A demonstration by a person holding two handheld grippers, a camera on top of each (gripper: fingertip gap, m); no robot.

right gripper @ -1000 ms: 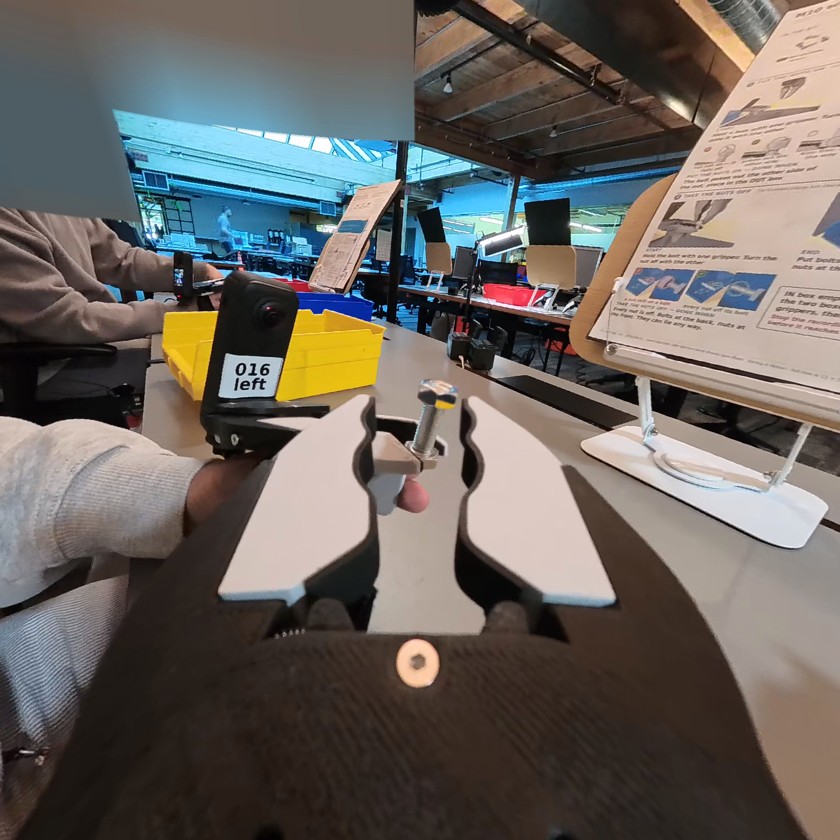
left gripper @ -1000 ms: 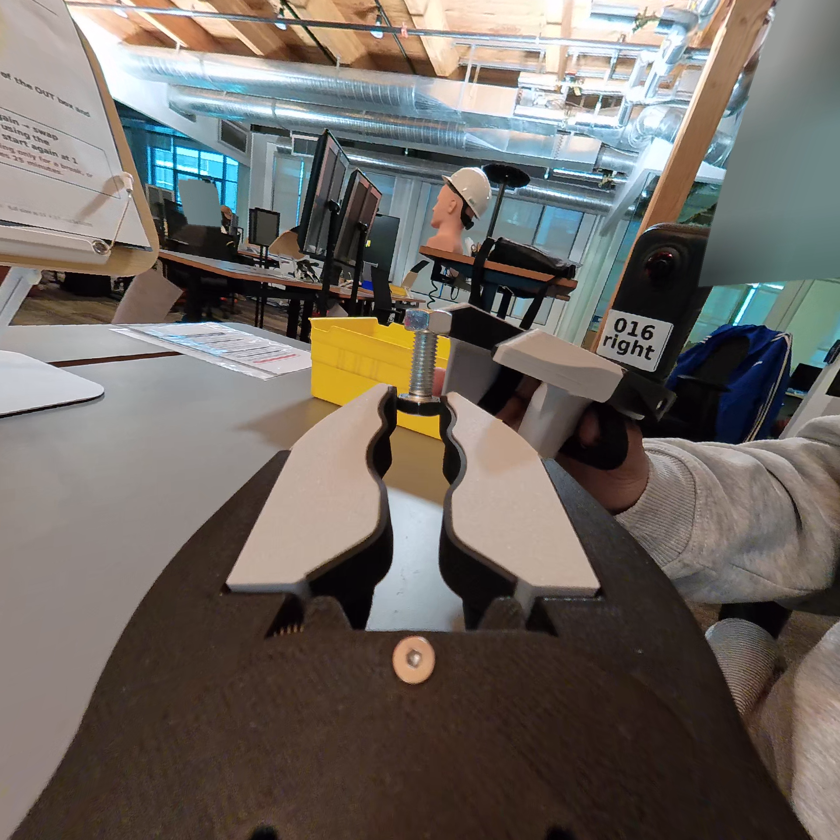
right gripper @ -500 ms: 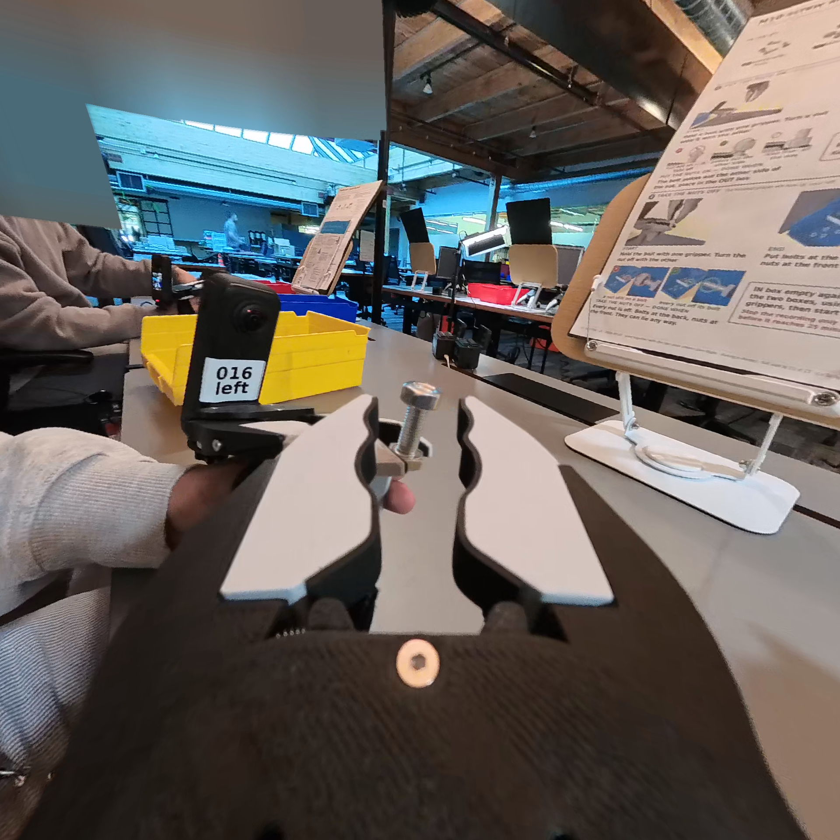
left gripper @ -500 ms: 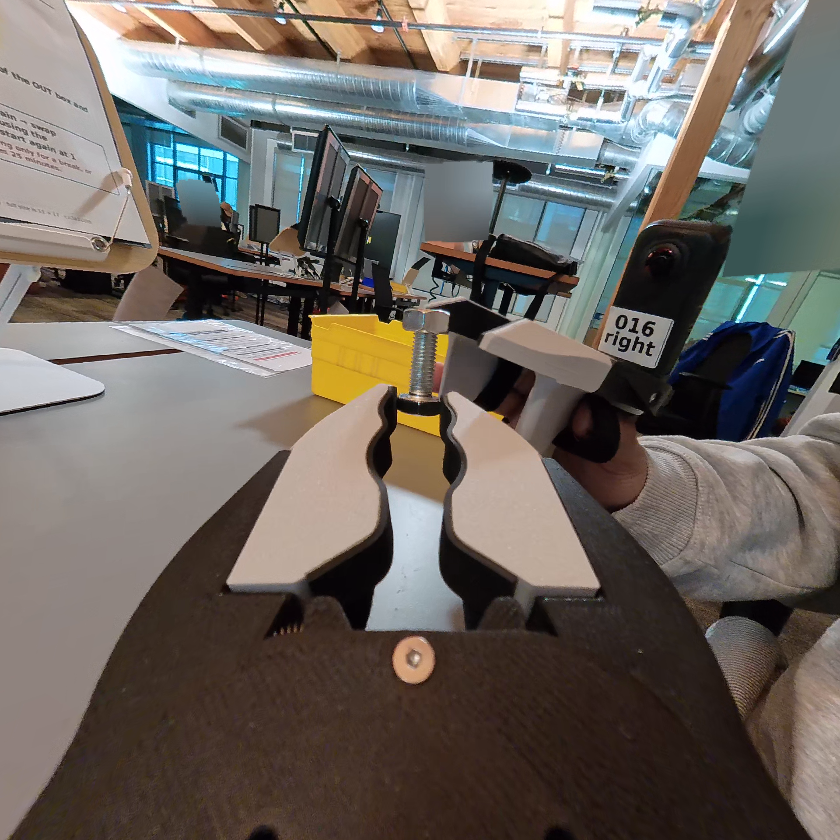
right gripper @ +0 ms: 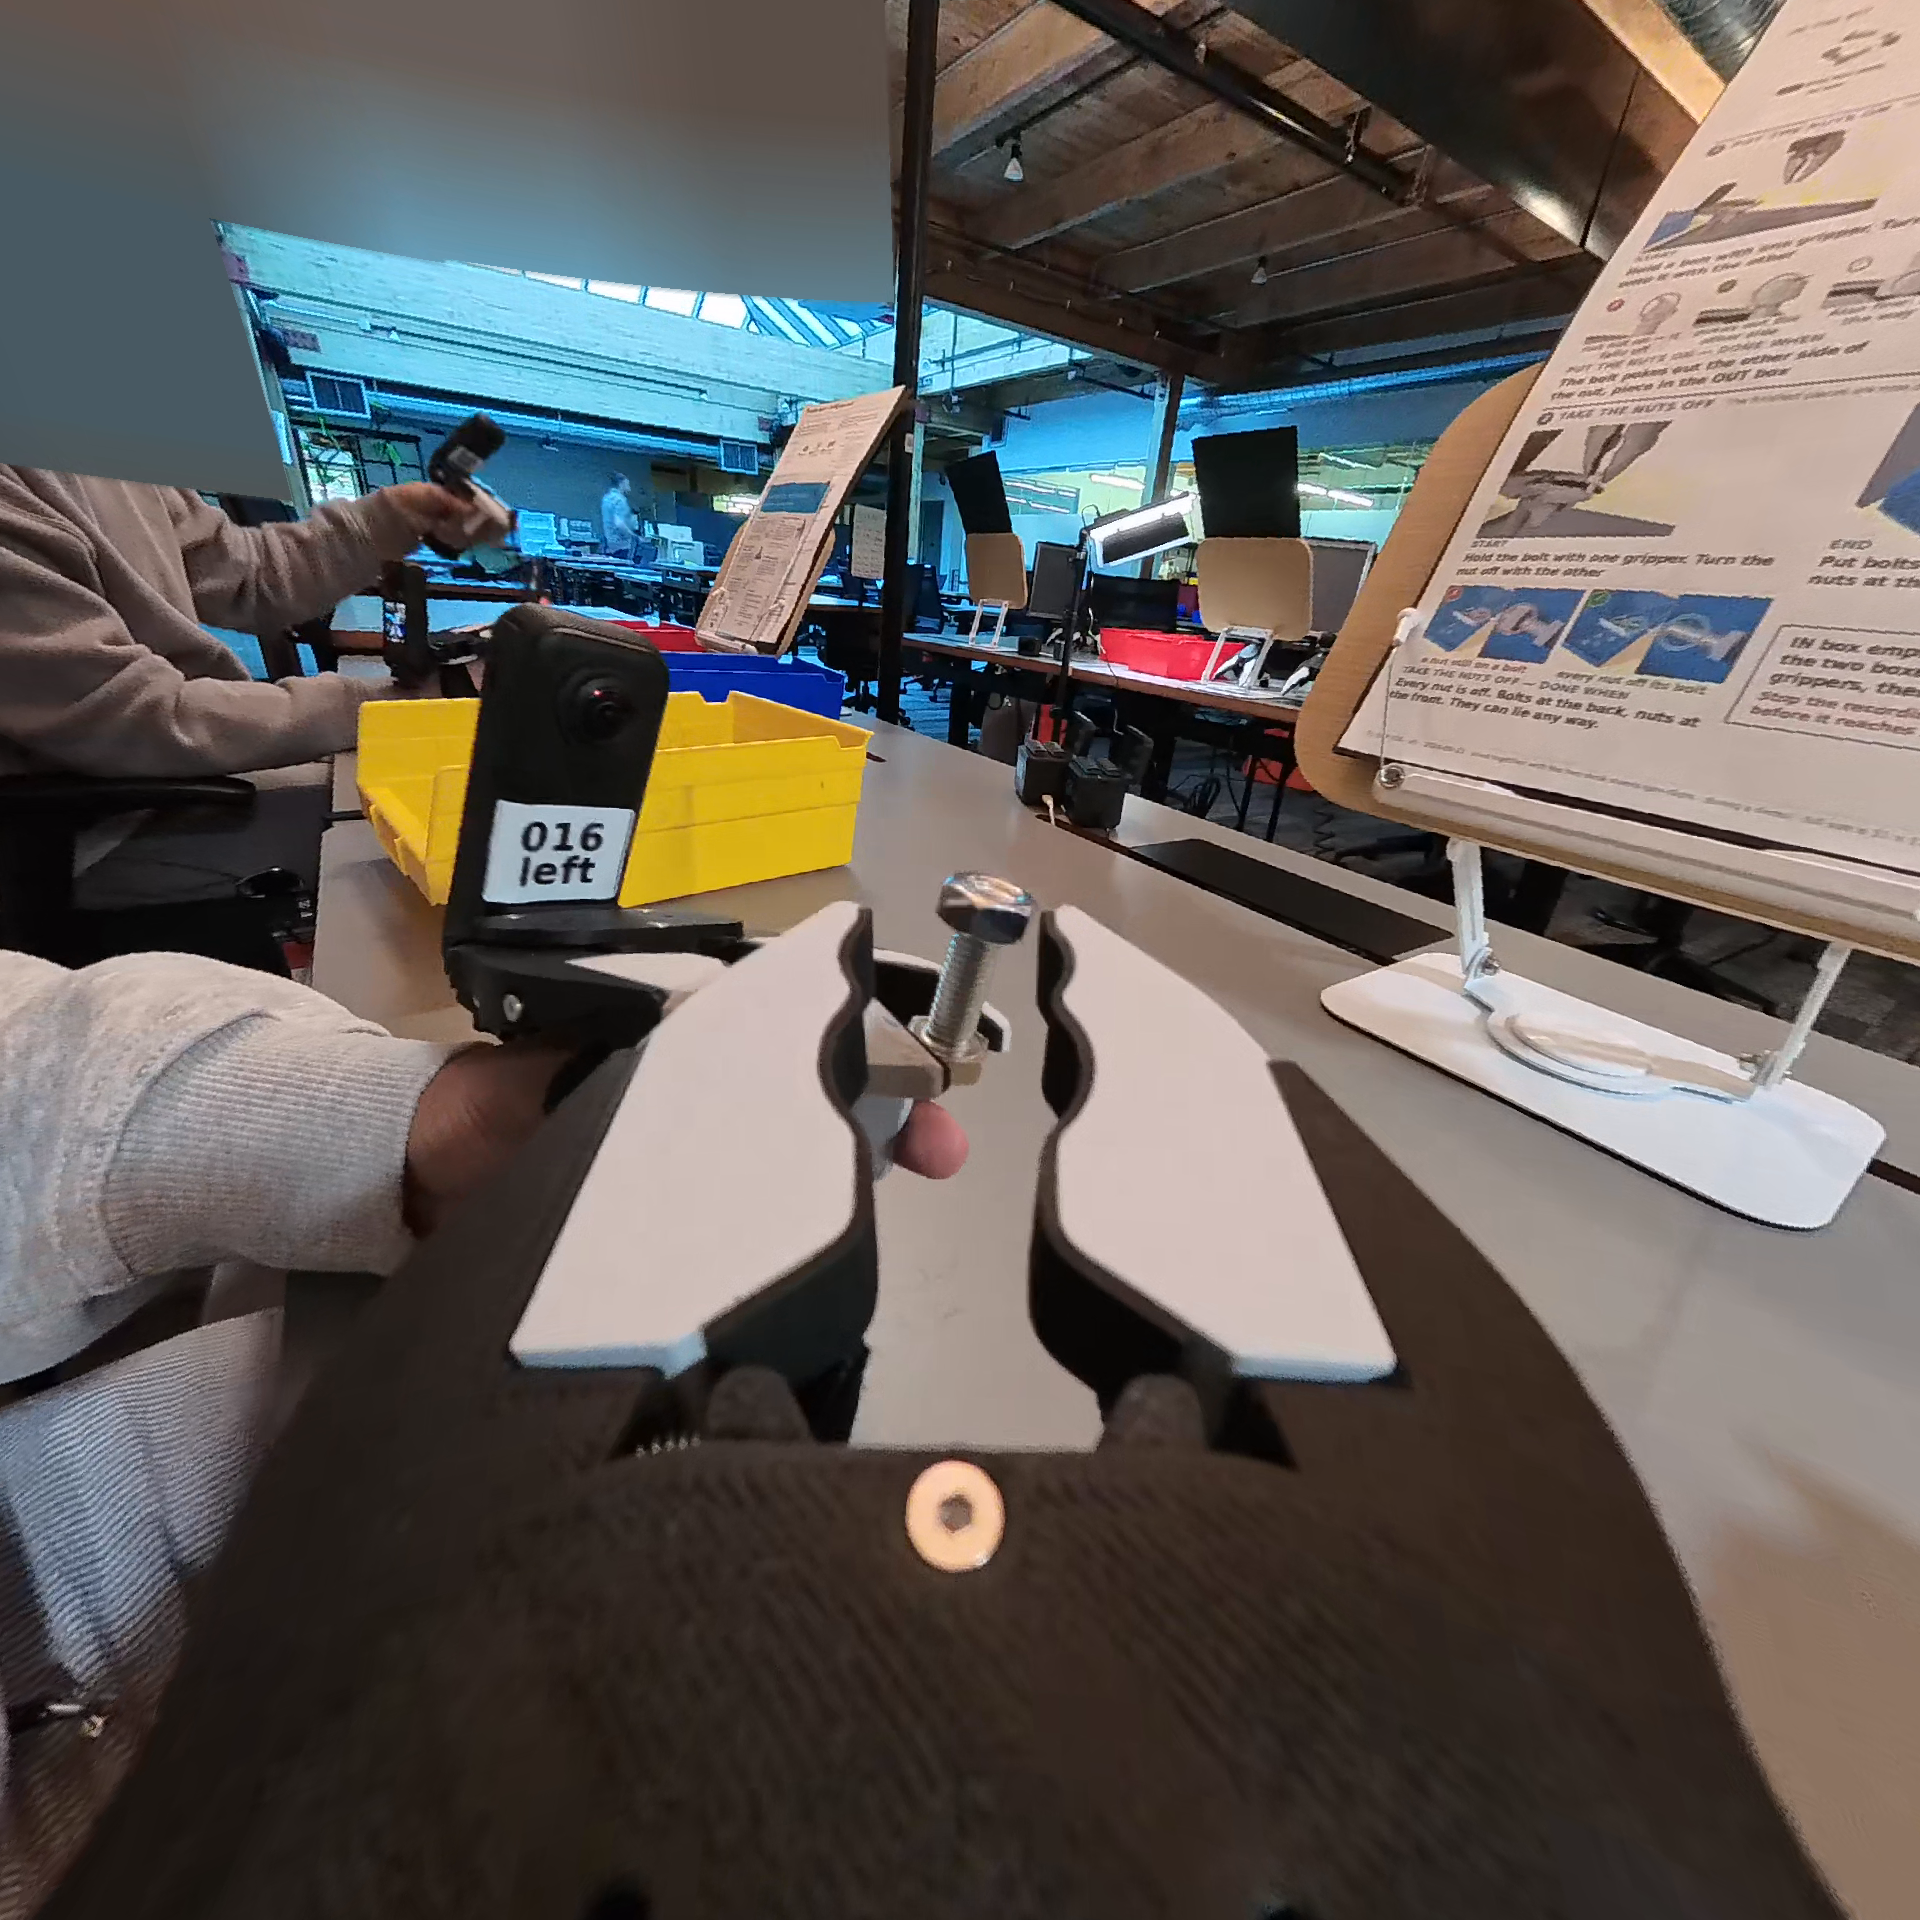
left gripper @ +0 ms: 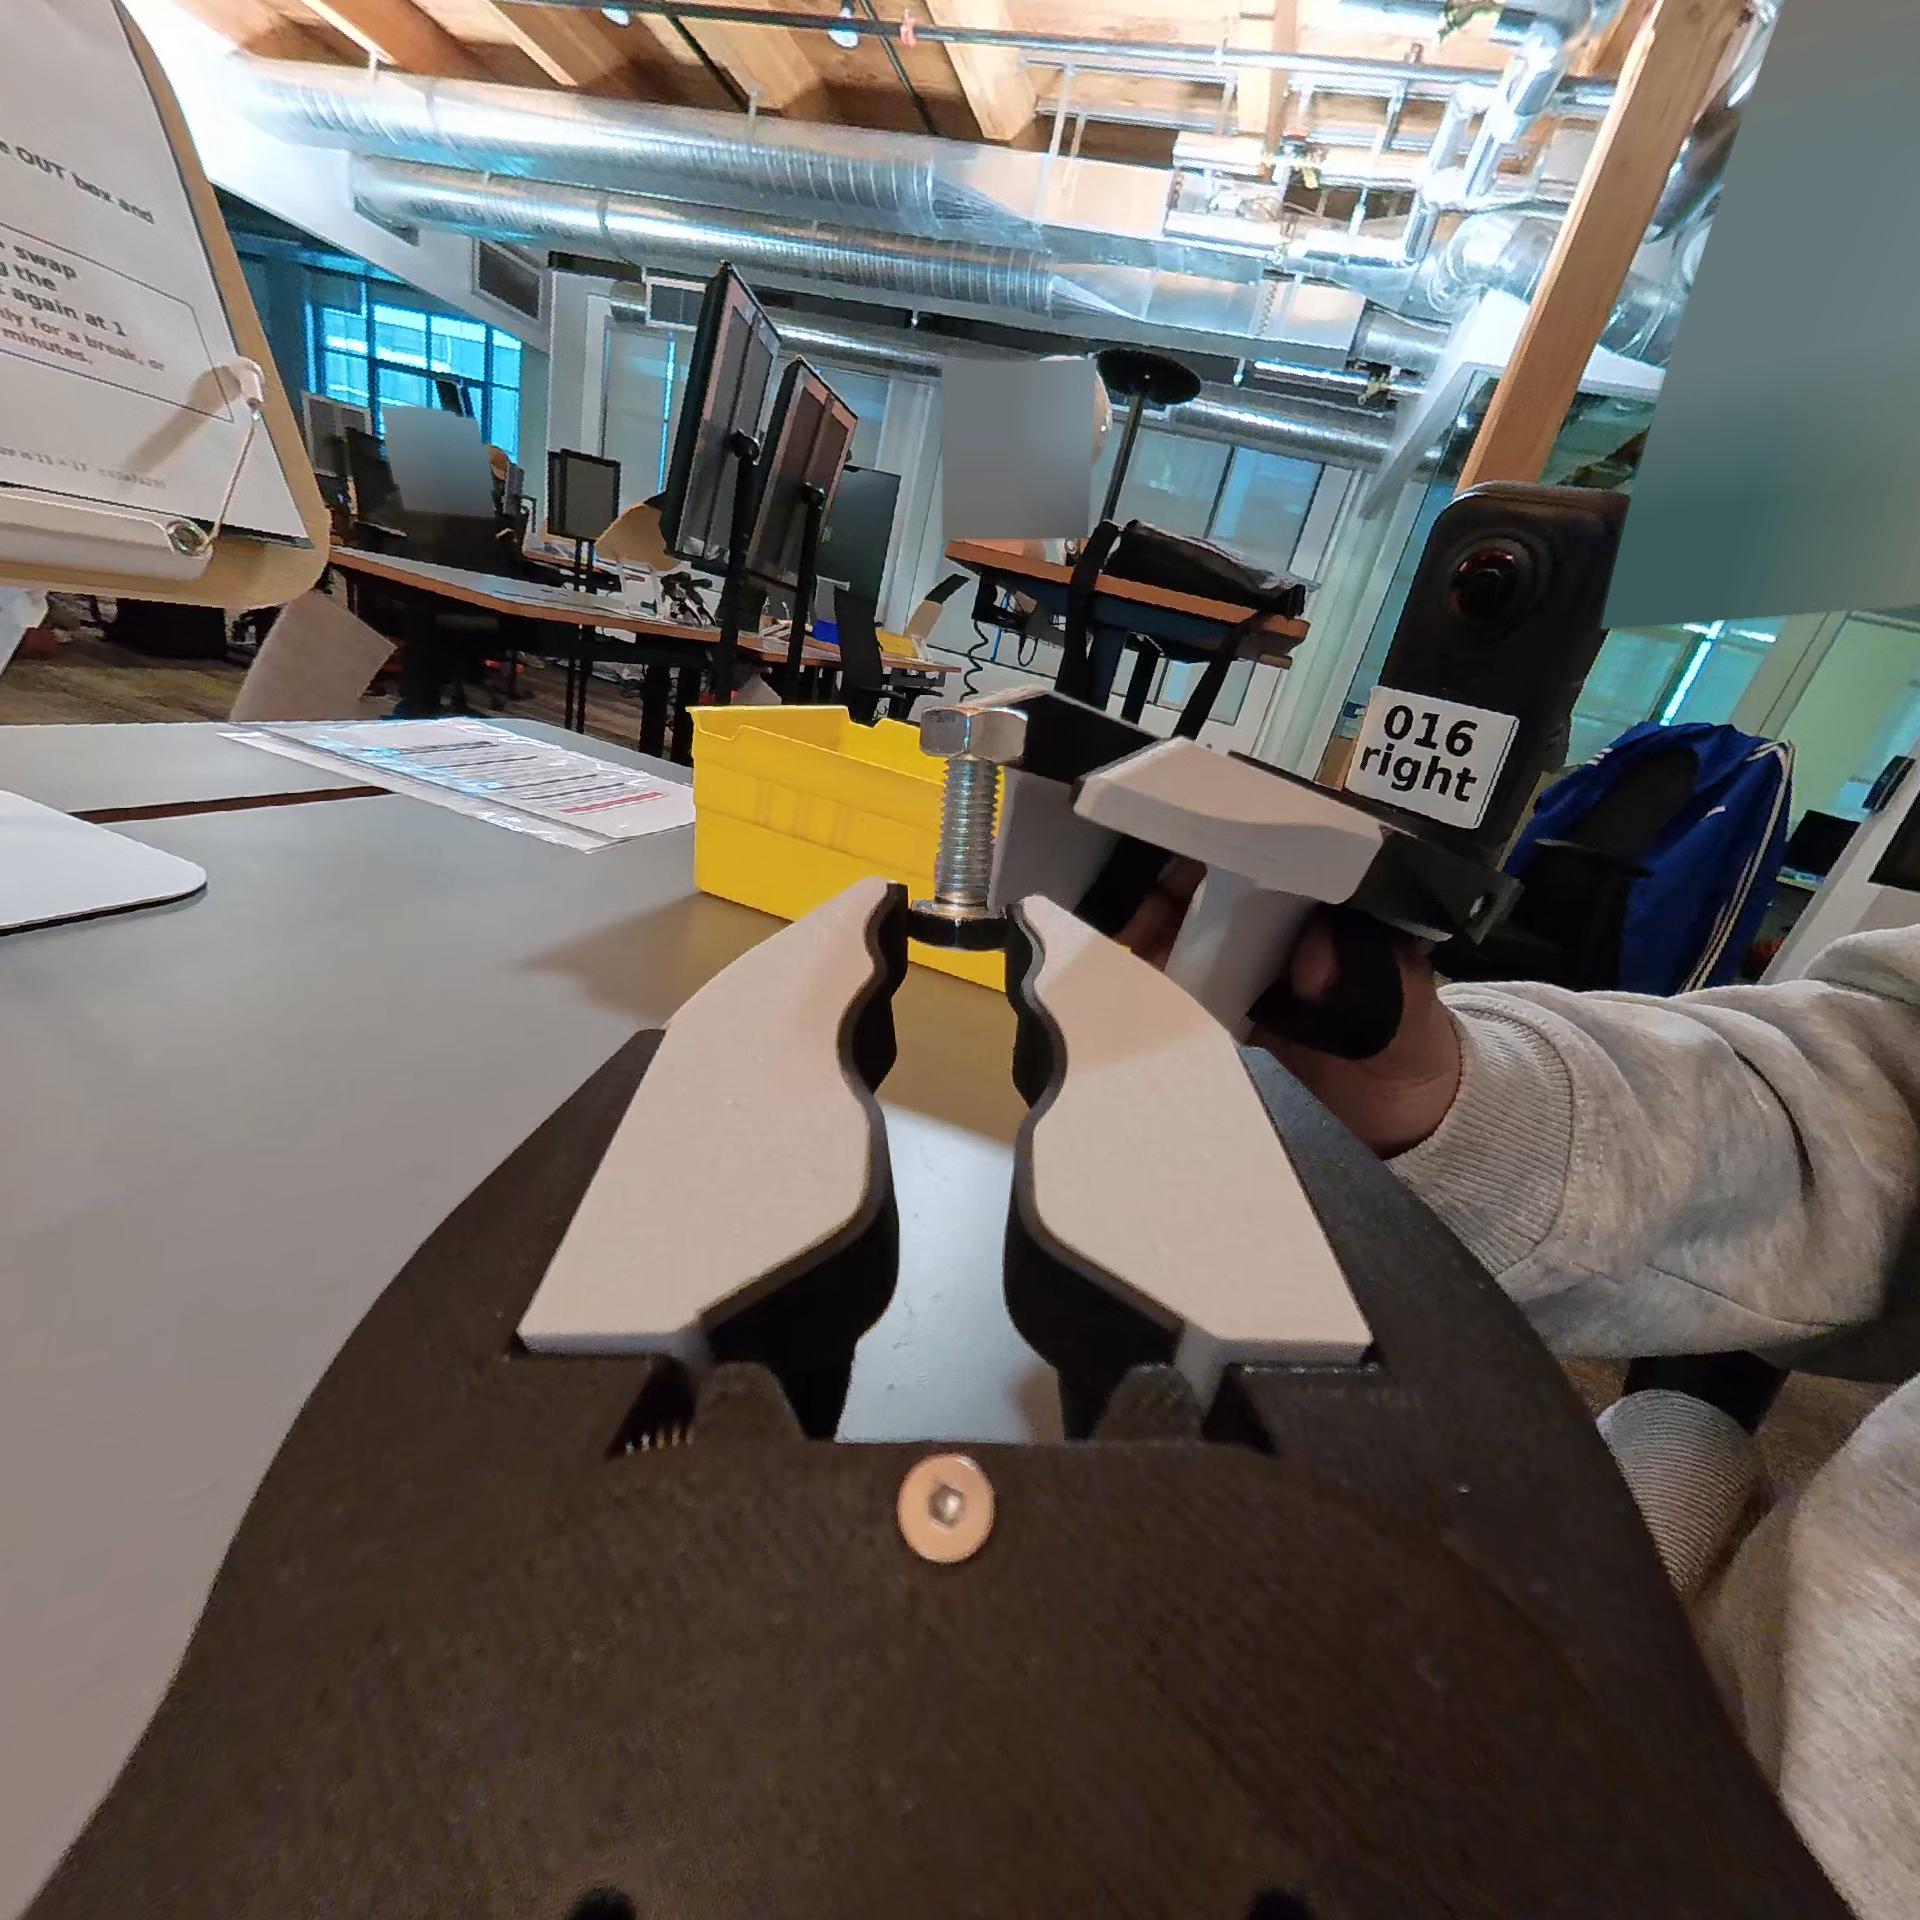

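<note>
My left gripper (left gripper: 958,920) is shut on a dark nut (left gripper: 958,928) at the foot of a silver hex bolt (left gripper: 968,810), which stands upright with its head on top. My right gripper (right gripper: 954,930) is open, and the bolt (right gripper: 966,977) shows between its fingertips at head height, with a gap on each side. In the left wrist view the right gripper's fingers (left gripper: 1226,810) come in from the right, level with the bolt head. In the right wrist view the left gripper's fingertips (right gripper: 902,1062) pinch the nut (right gripper: 951,1047) from the left.
A yellow bin (left gripper: 810,821) stands on the grey table (left gripper: 312,1039) behind the bolt and also shows in the right wrist view (right gripper: 748,790). A white document stand (right gripper: 1600,1091) holds a printed sheet at the right. A laminated sheet (left gripper: 468,774) lies farther back. Another person (right gripper: 125,623) sits at the left. Both grippers' tips are close together, under 4 cm apart.
The right gripper has shifted and rolled a little around the bolt head, so the bolt now leans in its view. The left gripper has stayed shut on the nut.
</note>
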